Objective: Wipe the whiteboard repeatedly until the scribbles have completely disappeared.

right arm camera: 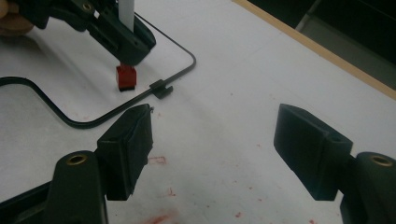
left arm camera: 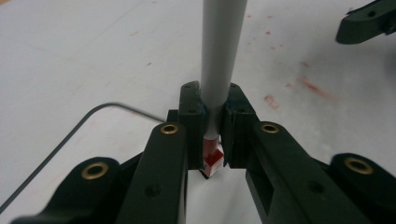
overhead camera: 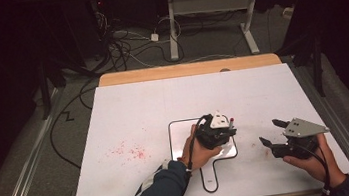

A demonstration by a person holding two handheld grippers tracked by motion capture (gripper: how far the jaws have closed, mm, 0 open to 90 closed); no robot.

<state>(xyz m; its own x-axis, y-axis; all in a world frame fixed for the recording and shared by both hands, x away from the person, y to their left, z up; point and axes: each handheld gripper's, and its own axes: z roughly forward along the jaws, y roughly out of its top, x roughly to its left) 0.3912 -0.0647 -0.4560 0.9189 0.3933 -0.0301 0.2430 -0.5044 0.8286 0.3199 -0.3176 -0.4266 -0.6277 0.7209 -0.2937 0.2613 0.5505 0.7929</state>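
In the high view, a white tabletop (overhead camera: pixel 129 113) carries a black outline shaped like a cutting board (overhead camera: pixel 172 128) near the lower middle of the frame, and faint red smears (overhead camera: pixel 129 151) lie to its left. The left hand-held gripper (overhead camera: pixel 224 131) sits over the right part of that outline, in the centre of the frame, held by a hand (overhead camera: pixel 196 150) that comes up from the bottom edge in a dark sleeve (overhead camera: pixel 159 193). Its jaws are pressed together on a grey marker (left arm camera: pixel 219 60): in the left gripper view the grey barrel rises from between the two black jaws towards the top of the frame, and a red-and-white end (left arm camera: pixel 212 158) pokes out below them. In the right gripper view the same marker's red tip (right arm camera: pixel 126 77) shows at the upper left, just inside the black outline and close to the tabletop, though whether it touches the surface cannot be told. The right hand-held gripper (overhead camera: pixel 271 133) rests at the lower right of the high view, well apart from the marker, with a grey three-cornered plate (overhead camera: pixel 304 126) on top. Its jaws stand spread wide with nothing between them, as the right gripper view shows, with only bare white tabletop and a few red specks (right arm camera: pixel 159 160) in the gap.
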